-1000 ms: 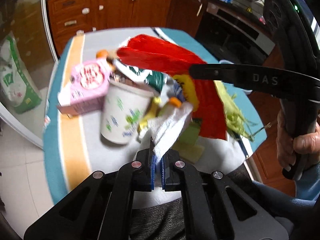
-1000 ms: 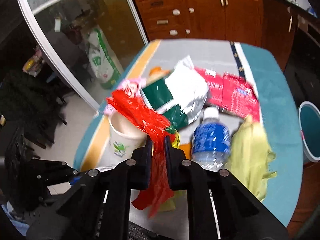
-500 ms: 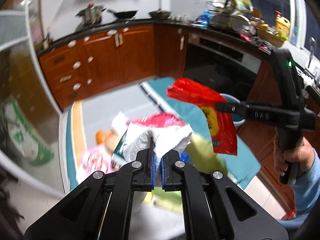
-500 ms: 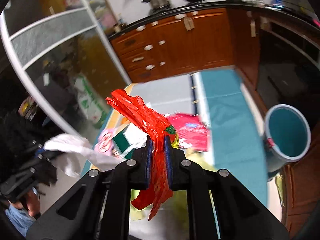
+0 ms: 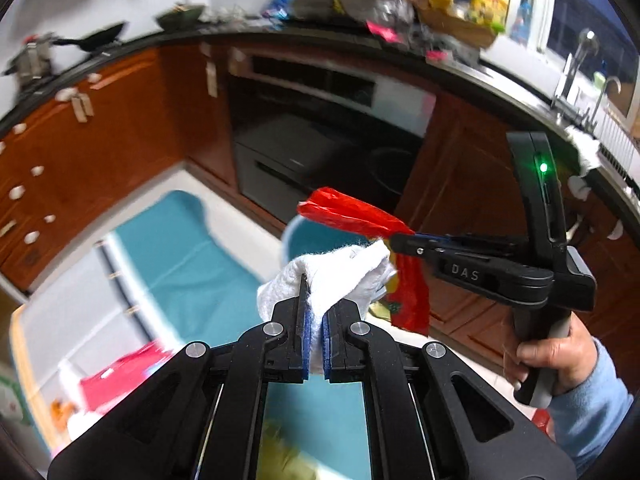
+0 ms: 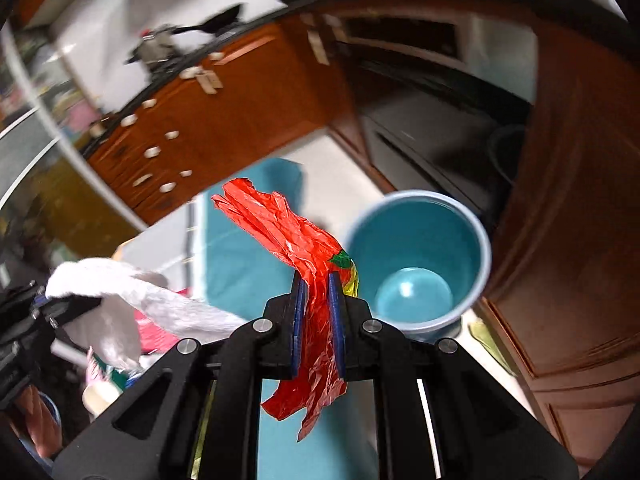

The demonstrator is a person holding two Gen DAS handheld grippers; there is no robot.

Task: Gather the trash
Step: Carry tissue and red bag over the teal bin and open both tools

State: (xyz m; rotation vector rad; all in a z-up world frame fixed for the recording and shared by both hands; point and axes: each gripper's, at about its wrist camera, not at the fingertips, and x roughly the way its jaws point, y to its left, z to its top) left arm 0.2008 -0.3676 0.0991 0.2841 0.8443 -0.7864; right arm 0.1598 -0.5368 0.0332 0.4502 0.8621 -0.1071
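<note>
My left gripper (image 5: 315, 312) is shut on a crumpled white paper towel (image 5: 332, 274), held in the air above the table's right edge. My right gripper (image 6: 318, 308) is shut on a red plastic wrapper (image 6: 288, 232) with a yellow and green patch. The wrapper also shows in the left wrist view (image 5: 352, 216), just beyond the towel. A teal trash bin (image 6: 416, 260) stands open on the floor just right of the wrapper, its inside bare. In the left wrist view the bin (image 5: 304, 236) is mostly hidden behind the towel. The towel also shows at left in the right wrist view (image 6: 120, 292).
The table with its teal cloth (image 5: 192, 264) lies below, holding a pink-red packet (image 5: 116, 376) and other trash at its left. Brown kitchen cabinets (image 6: 224, 112) and a dark oven (image 5: 312, 152) stand behind the bin. A wooden cabinet door (image 6: 580, 240) is close on the right.
Both grippers have lifted off the table and swung right with the towel and the wrapper. The bin is now larger and closer, just beside the wrapper.
</note>
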